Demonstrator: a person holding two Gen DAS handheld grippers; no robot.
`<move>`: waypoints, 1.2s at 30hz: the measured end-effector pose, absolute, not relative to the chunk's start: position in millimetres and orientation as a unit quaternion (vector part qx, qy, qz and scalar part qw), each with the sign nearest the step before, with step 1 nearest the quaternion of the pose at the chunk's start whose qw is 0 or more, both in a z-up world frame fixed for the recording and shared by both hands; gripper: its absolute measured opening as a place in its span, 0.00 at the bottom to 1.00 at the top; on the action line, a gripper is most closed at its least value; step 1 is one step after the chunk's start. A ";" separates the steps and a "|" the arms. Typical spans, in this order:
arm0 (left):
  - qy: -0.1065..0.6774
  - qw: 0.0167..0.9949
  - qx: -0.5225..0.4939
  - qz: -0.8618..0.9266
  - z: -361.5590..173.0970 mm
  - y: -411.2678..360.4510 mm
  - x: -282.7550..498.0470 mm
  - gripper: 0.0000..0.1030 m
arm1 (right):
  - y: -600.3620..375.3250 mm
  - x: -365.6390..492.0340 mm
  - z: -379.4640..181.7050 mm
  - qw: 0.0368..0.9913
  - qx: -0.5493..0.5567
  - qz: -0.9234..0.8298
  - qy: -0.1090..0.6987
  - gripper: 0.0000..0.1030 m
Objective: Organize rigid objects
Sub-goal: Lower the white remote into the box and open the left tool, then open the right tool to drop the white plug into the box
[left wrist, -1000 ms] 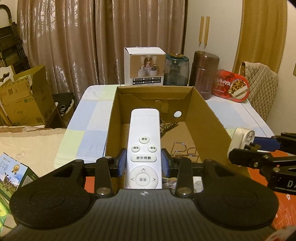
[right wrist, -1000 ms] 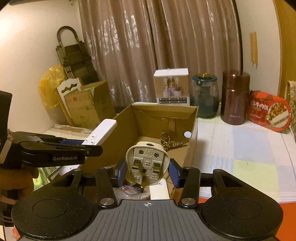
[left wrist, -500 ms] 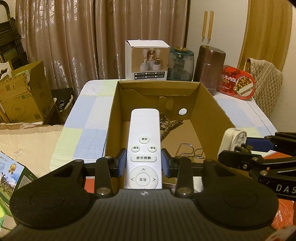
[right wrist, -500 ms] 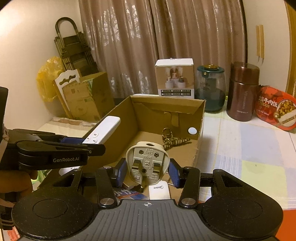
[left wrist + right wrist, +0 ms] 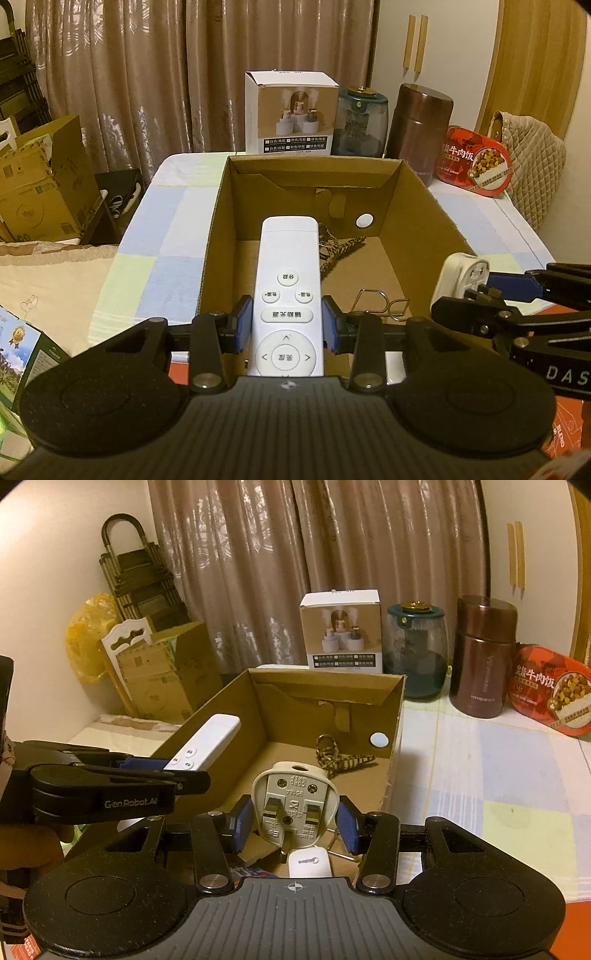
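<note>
My left gripper (image 5: 287, 328) is shut on a white remote control (image 5: 288, 295), held over the near end of an open cardboard box (image 5: 424, 221). It also shows in the right wrist view (image 5: 207, 746). My right gripper (image 5: 293, 825) is shut on a beige three-pin plug adapter (image 5: 293, 805), held over the box's near right part; the adapter shows in the left wrist view (image 5: 461, 273). Inside the box lie a keychain with a patterned strap (image 5: 343, 760) and a wire clip (image 5: 380, 302).
Behind the box stand a white product box (image 5: 291, 114), a teal jar (image 5: 364, 122), a brown canister (image 5: 421, 129) and a red food tin (image 5: 476, 166). A white Midea remote (image 5: 308, 864) lies below the adapter. Cardboard boxes (image 5: 40, 184) stand at the left beside the checked tablecloth (image 5: 162, 251).
Both grippers have risen a little and tilted down over the box, still holding the remote and the adapter. More of the box floor is in view.
</note>
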State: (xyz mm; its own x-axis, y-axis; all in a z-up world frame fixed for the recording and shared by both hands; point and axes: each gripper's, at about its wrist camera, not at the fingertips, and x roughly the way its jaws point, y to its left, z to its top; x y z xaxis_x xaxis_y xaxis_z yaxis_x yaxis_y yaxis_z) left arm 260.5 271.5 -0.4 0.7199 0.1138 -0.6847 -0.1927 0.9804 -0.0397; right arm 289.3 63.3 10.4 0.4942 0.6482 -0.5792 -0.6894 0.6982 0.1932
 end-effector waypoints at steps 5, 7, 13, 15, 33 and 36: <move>0.367 0.925 -0.056 0.081 -2.8 272.2 266.2 0.33 | 64.7 290.7 10.4 0.864 -0.030 0.385 0.322 0.43; 0.368 0.925 -0.057 0.080 -3.6 272.0 267.9 0.33 | 65.1 292.2 9.7 0.864 -0.029 0.384 0.324 0.43; 0.354 0.929 -0.066 0.088 -2.1 271.2 267.0 0.33 | 65.7 294.4 8.6 0.864 -0.026 0.382 0.326 0.43; 0.346 0.931 -0.069 0.092 1.3 271.3 264.0 0.33 | 65.6 294.4 9.0 0.865 -0.026 0.382 0.325 0.43; 0.326 0.938 -0.066 0.095 19.0 271.2 248.3 0.33 | 64.0 293.5 10.5 0.865 -0.024 0.382 0.325 0.44; 0.326 0.938 -0.066 0.095 20.4 271.3 247.3 0.33 | 64.2 291.8 11.8 0.864 -0.024 0.383 0.326 0.44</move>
State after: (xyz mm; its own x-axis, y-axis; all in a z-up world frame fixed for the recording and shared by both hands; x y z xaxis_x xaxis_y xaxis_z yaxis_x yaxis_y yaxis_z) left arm 247.3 271.3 20.4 0.7698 0.1351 -0.6238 -0.2216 0.9731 -0.0628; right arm 291.8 64.2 11.8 0.4941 0.6467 -0.5811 -0.6782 0.7049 0.2078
